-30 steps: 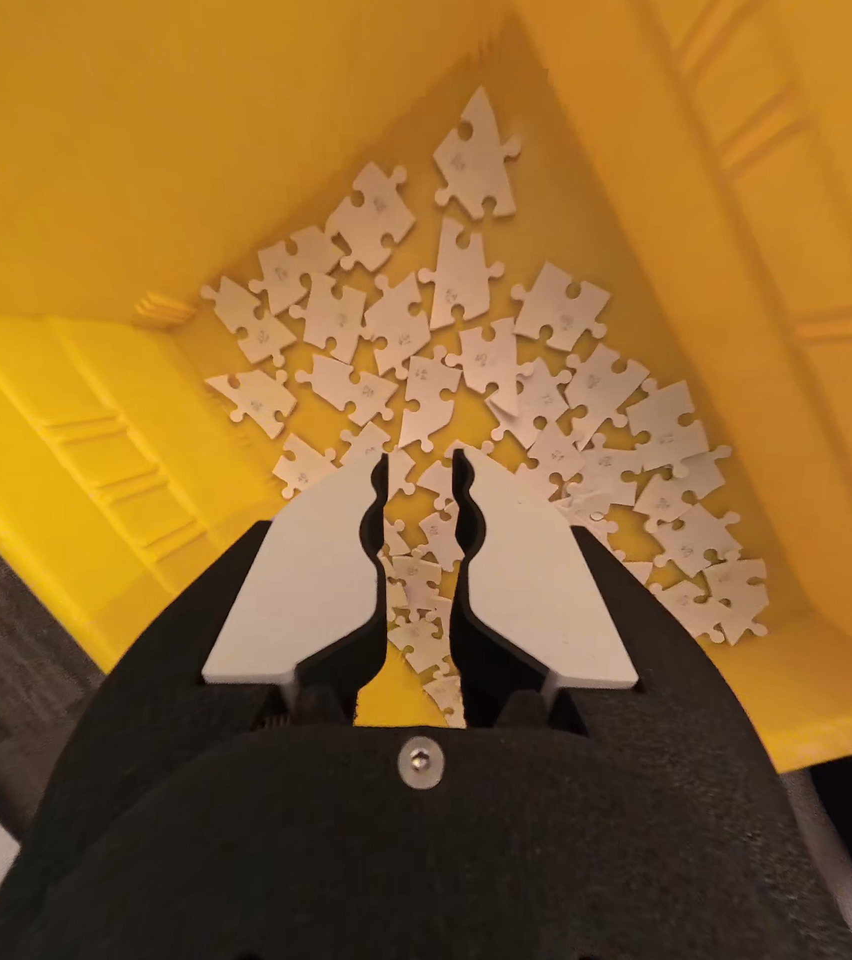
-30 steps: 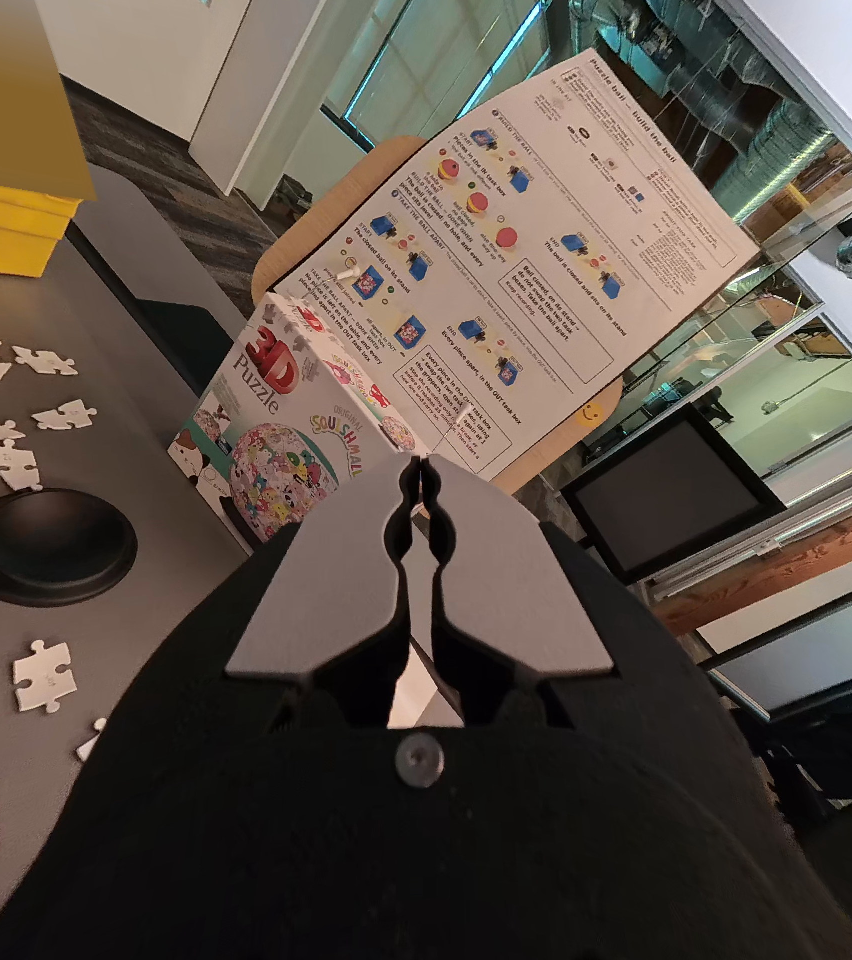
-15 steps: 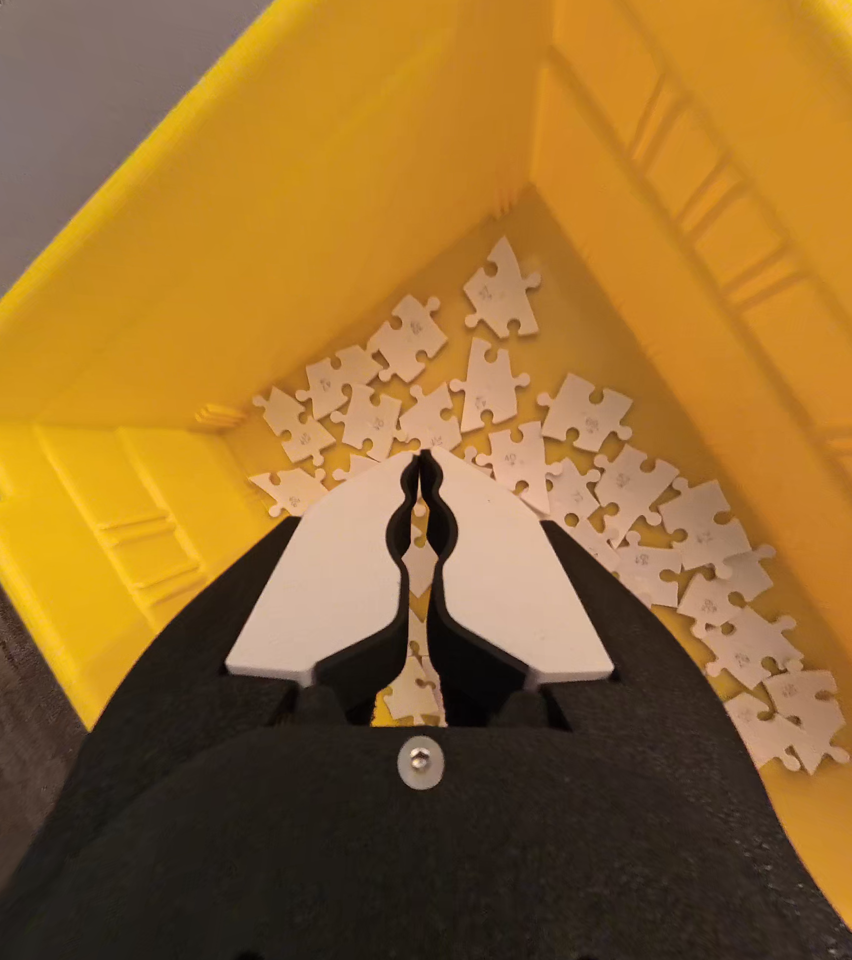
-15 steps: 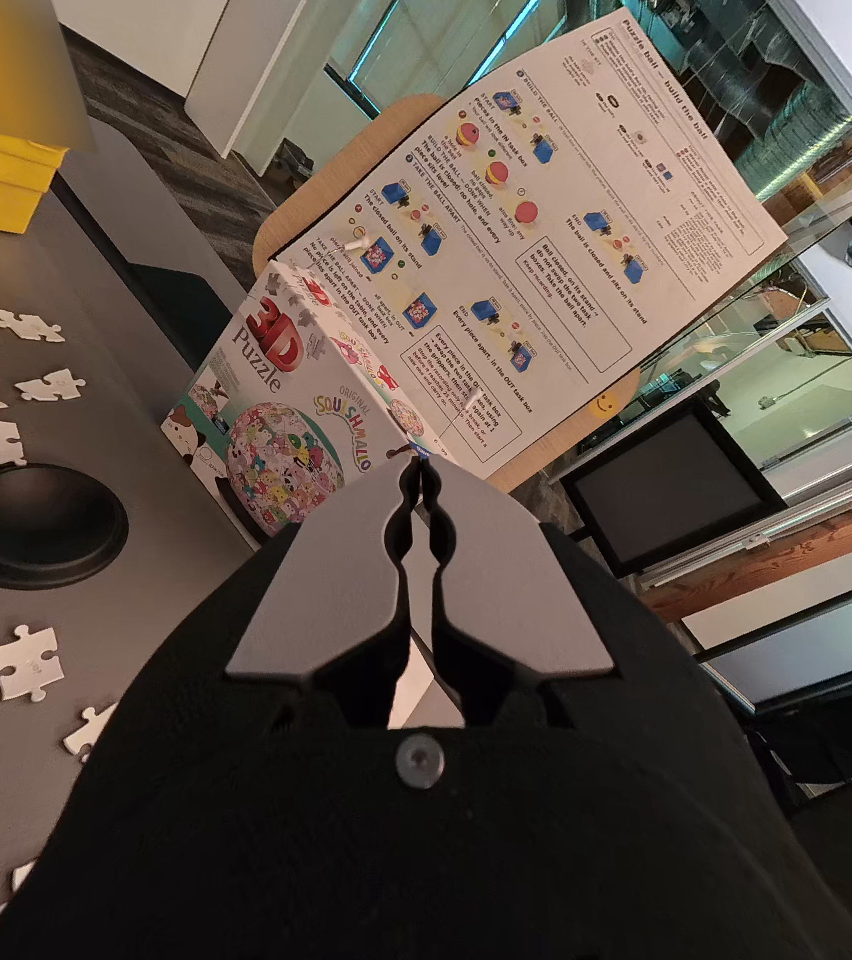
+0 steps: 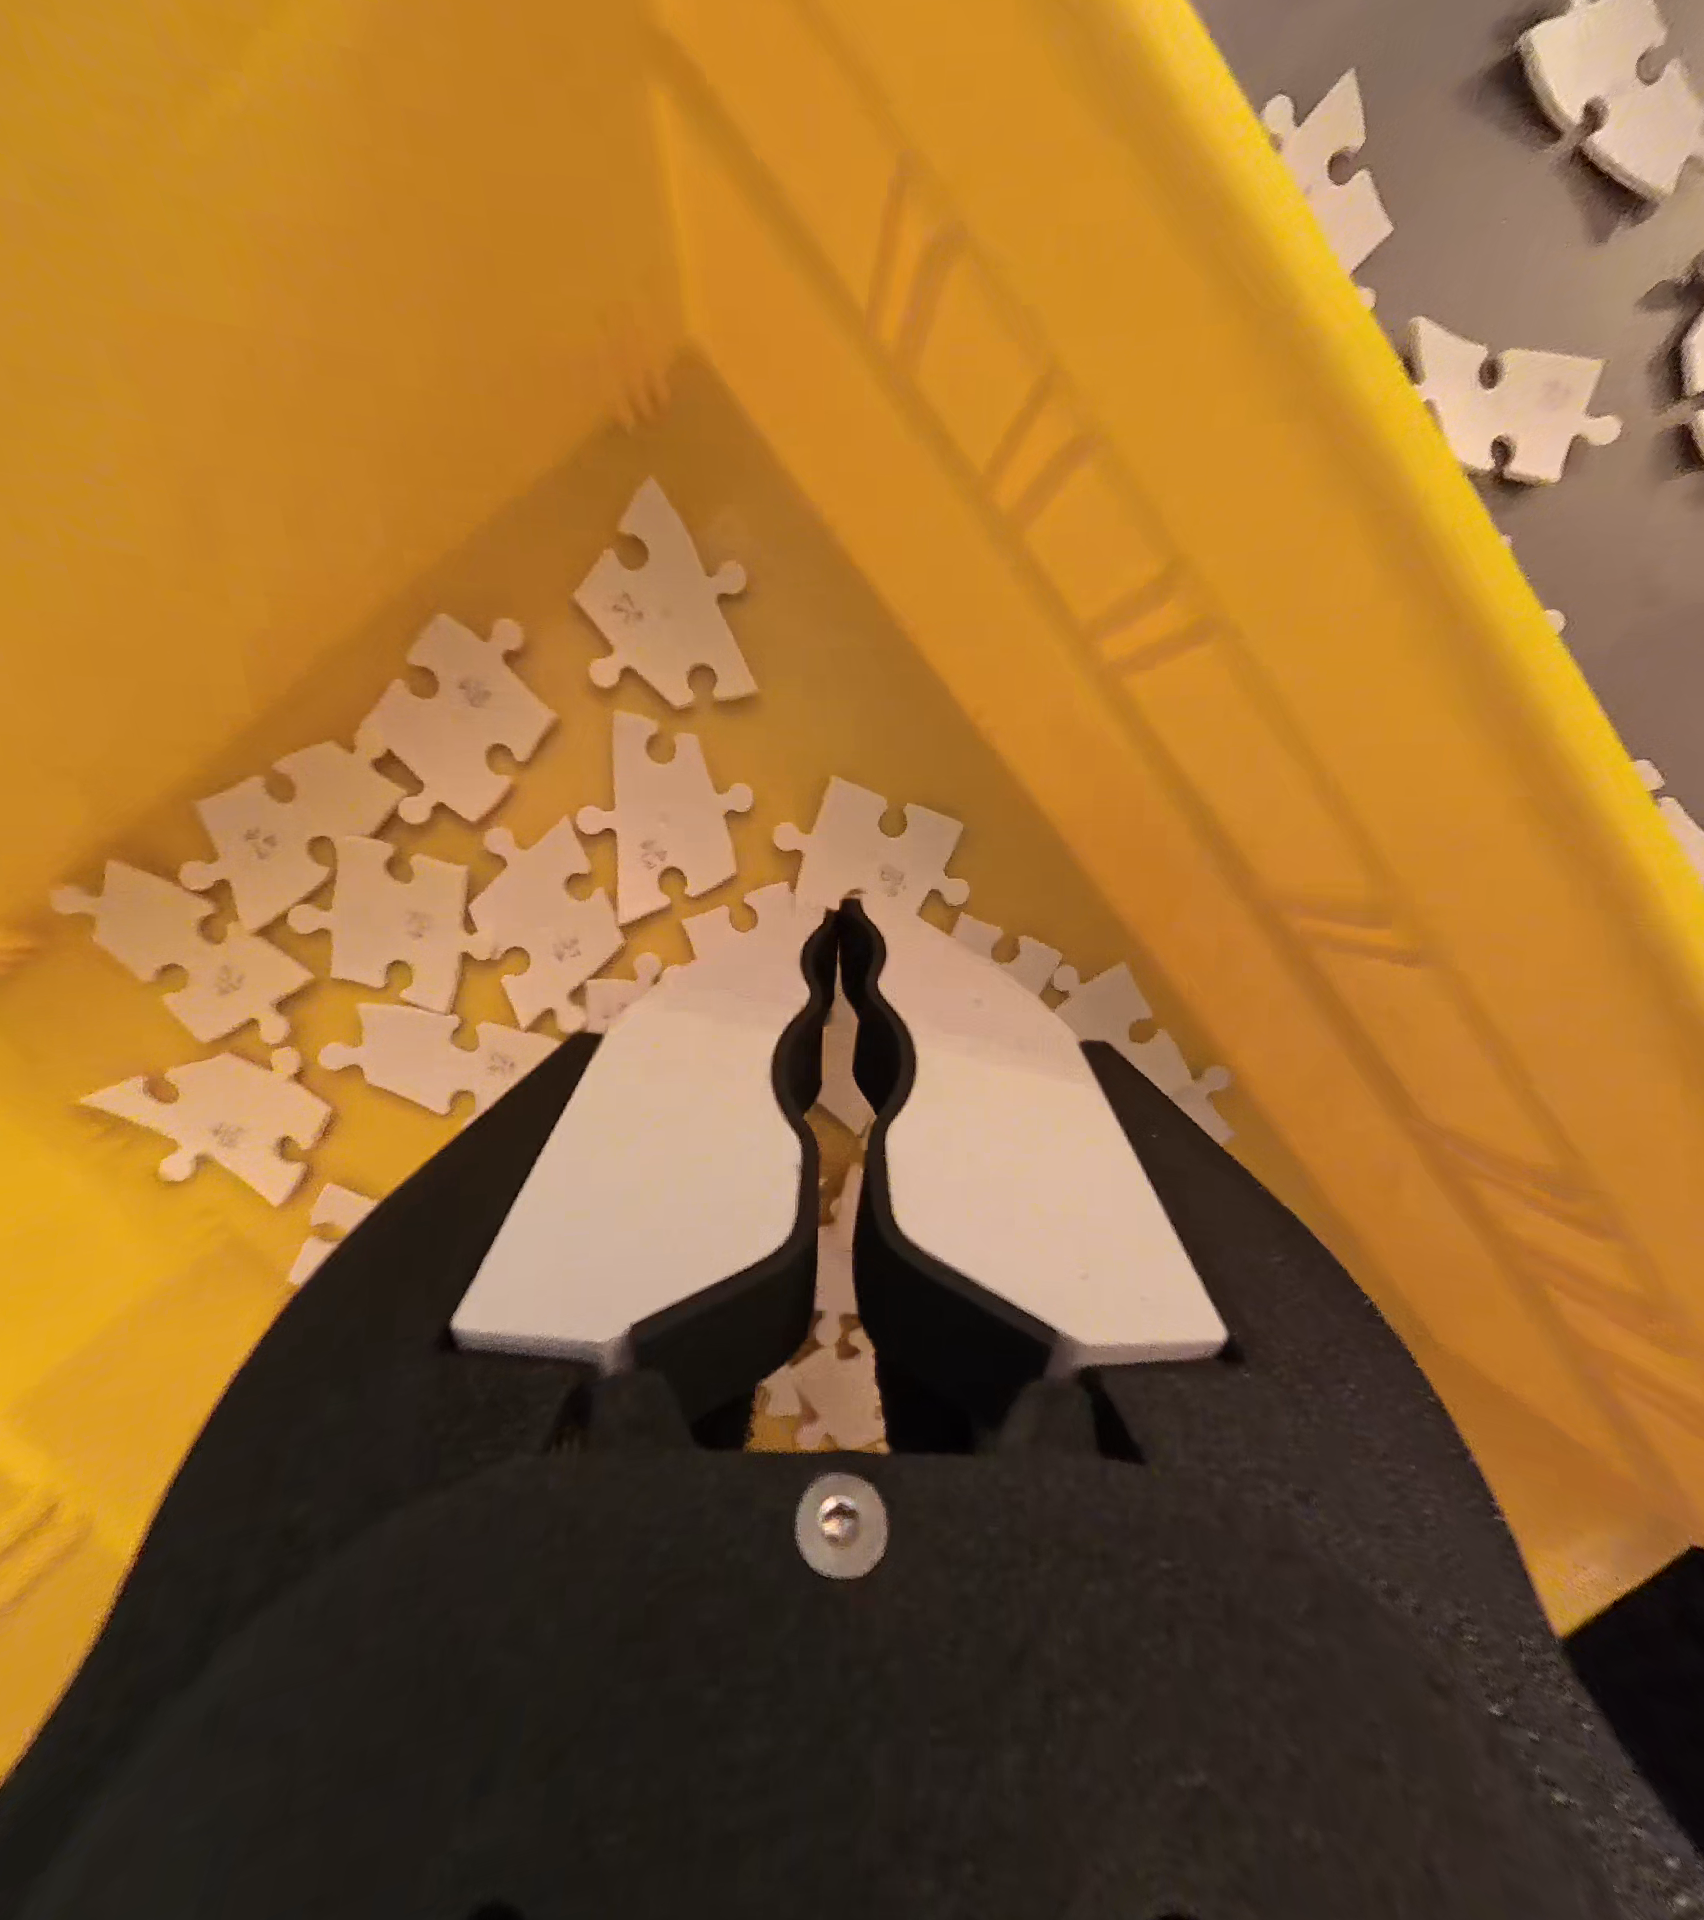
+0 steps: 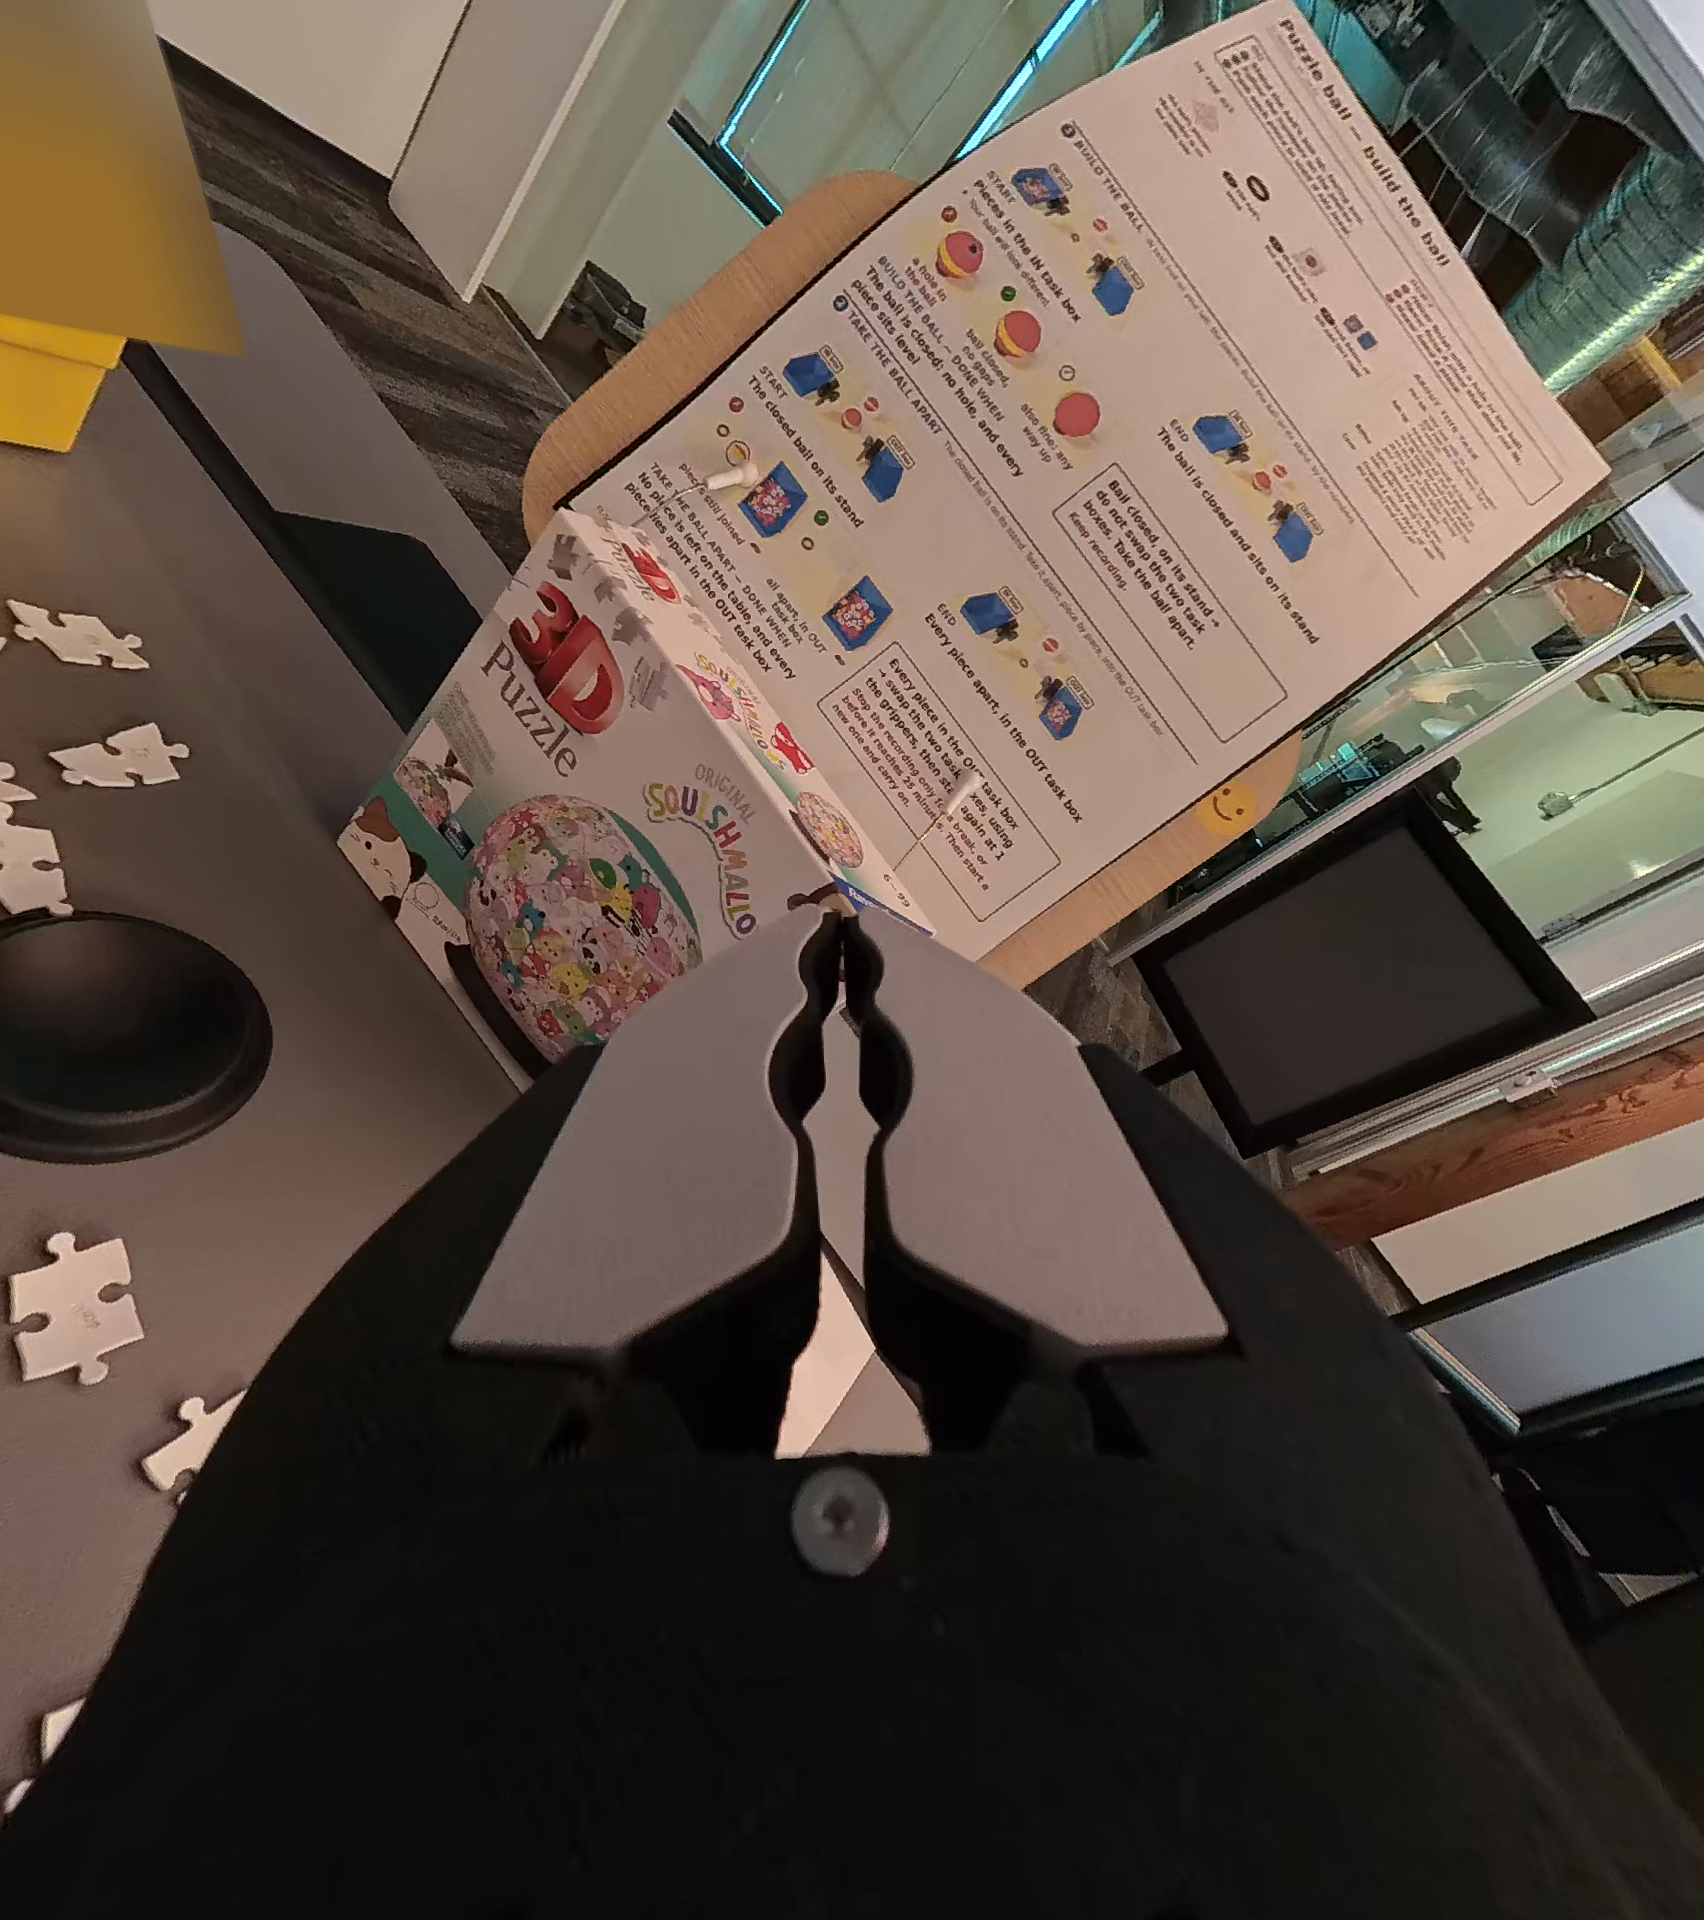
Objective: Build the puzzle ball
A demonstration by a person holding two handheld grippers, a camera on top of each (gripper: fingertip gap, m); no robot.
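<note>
A grey counter (image 6: 204, 1226) fills the near left of the right wrist view. Past its far edge lies dark patterned carpet (image 6: 391, 270), with white wall panels (image 6: 391, 62) rising beyond it. Behind the counter a rounded wooden board (image 6: 682, 301) stands tilted. To the right of the board is a dark screen (image 6: 1347, 977), and below that a wooden beam (image 6: 1596, 1101) with metal rails. Glass partitions (image 6: 931, 73) beyond the board show teal light, and exposed ducts (image 6: 1554, 208) run across the ceiling.

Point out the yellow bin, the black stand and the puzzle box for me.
yellow bin (image 5: 1191, 540), left wrist view, inner side wall.
black stand (image 6: 79, 1034), right wrist view, its hollow.
puzzle box (image 6: 557, 790), right wrist view, printed front face.
</note>
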